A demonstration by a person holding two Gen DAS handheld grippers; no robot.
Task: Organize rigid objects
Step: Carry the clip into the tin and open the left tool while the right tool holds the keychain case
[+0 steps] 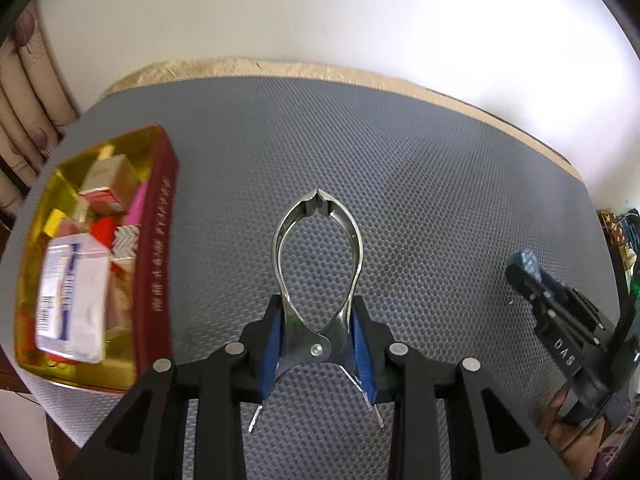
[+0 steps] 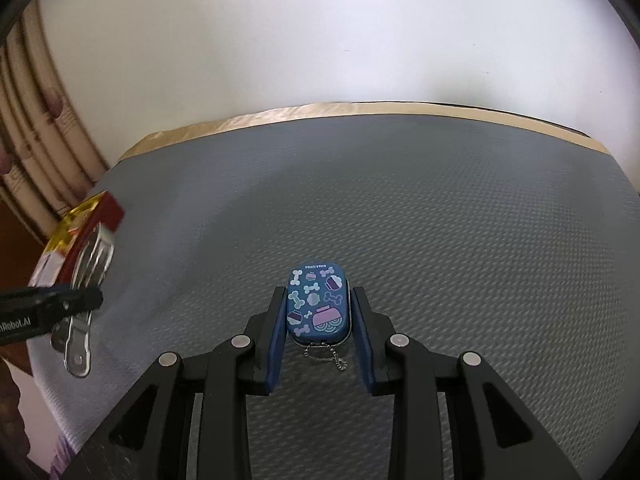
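Observation:
My left gripper (image 1: 318,320) is shut on a shiny metal clamp-like tool (image 1: 318,264), held above the grey mat with its closed tip pointing away. A red and gold box (image 1: 154,240) full of several small packages lies to its left. My right gripper (image 2: 318,312) is shut on a small blue tin (image 2: 318,306) printed with bones and jars; a bead chain hangs from its near end. The right gripper with the tin shows at the right of the left wrist view (image 1: 532,272). The left gripper and metal tool show at the left of the right wrist view (image 2: 80,300).
A grey textured mat (image 2: 440,220) covers the table, with a tan strip (image 2: 360,110) along the far edge by a white wall. Curtains (image 2: 36,152) hang at the far left. Cluttered items (image 1: 618,236) sit beyond the table's right edge.

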